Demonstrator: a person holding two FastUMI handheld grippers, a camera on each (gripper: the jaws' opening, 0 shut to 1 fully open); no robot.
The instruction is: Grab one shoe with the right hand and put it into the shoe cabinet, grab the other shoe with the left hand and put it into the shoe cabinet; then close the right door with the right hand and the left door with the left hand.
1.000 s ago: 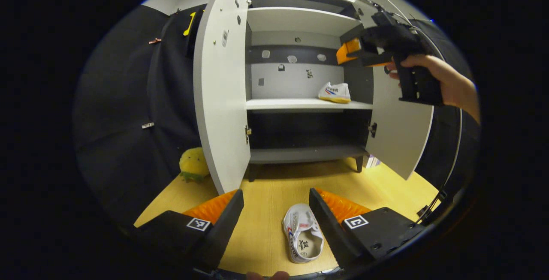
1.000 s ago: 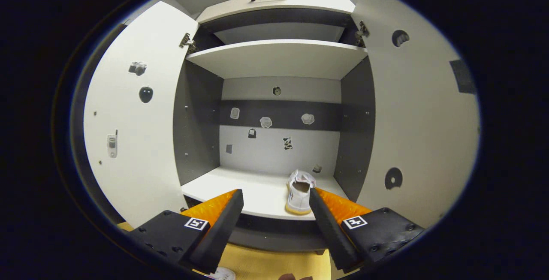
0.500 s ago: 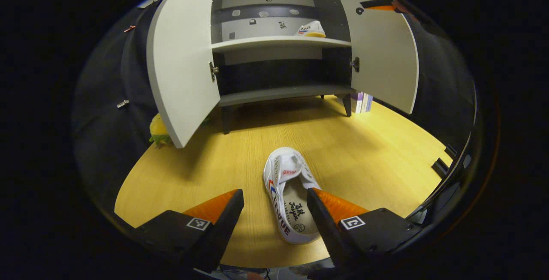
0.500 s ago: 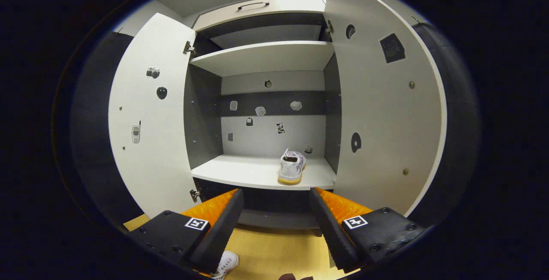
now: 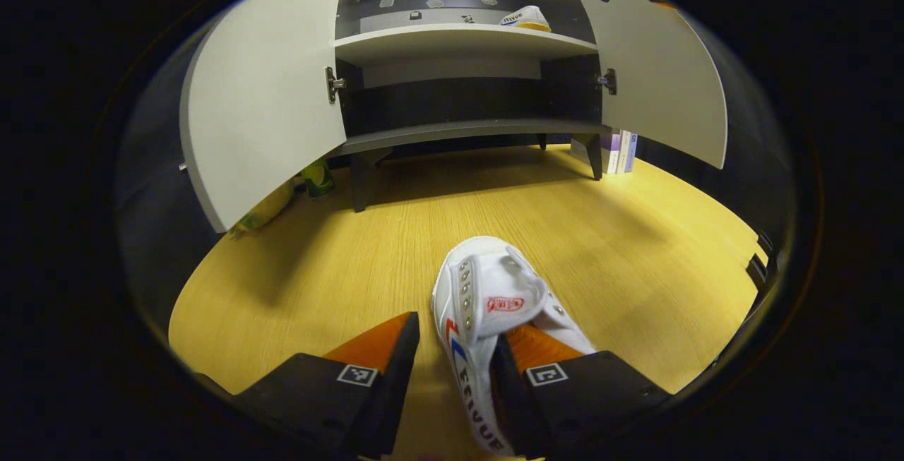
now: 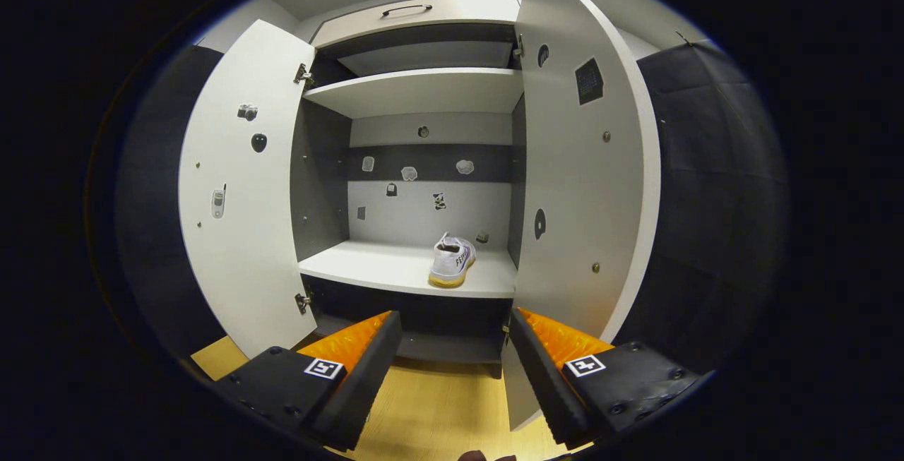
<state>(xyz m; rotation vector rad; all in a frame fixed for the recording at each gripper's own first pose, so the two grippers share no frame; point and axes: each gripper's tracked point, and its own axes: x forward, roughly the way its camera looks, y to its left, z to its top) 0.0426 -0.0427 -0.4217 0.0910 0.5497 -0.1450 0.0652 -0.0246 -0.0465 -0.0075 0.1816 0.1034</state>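
Note:
A white canvas shoe (image 5: pixel 494 291) lies on the wooden floor, toe toward the shoe cabinet (image 5: pixel 459 41). My left gripper (image 5: pixel 455 337) is down at it and open, with one finger inside the shoe's opening and the other outside its side wall. A strip of floor still shows between the outer finger and the shoe. The other white shoe (image 6: pixel 452 261) stands on the middle shelf at the right, also seen as a shoe (image 5: pixel 524 18) far up in the left gripper view. My right gripper (image 6: pixel 455 327) hangs open and empty before the cabinet. Both doors (image 6: pixel 240 200) (image 6: pixel 586 186) stand open.
A yellow plush toy (image 5: pixel 265 207) and a green can (image 5: pixel 318 177) sit behind the left door (image 5: pixel 261 101). Some books (image 5: pixel 619 152) stand by the cabinet's right leg. The right door's edge (image 6: pixel 639 186) is close ahead of my right gripper. Wooden floor (image 5: pixel 424 235) spreads before the cabinet.
My left gripper has dropped to the floor shoe and its fingers have narrowed around the side wall. My right gripper has drawn back from the shelf and drifted right.

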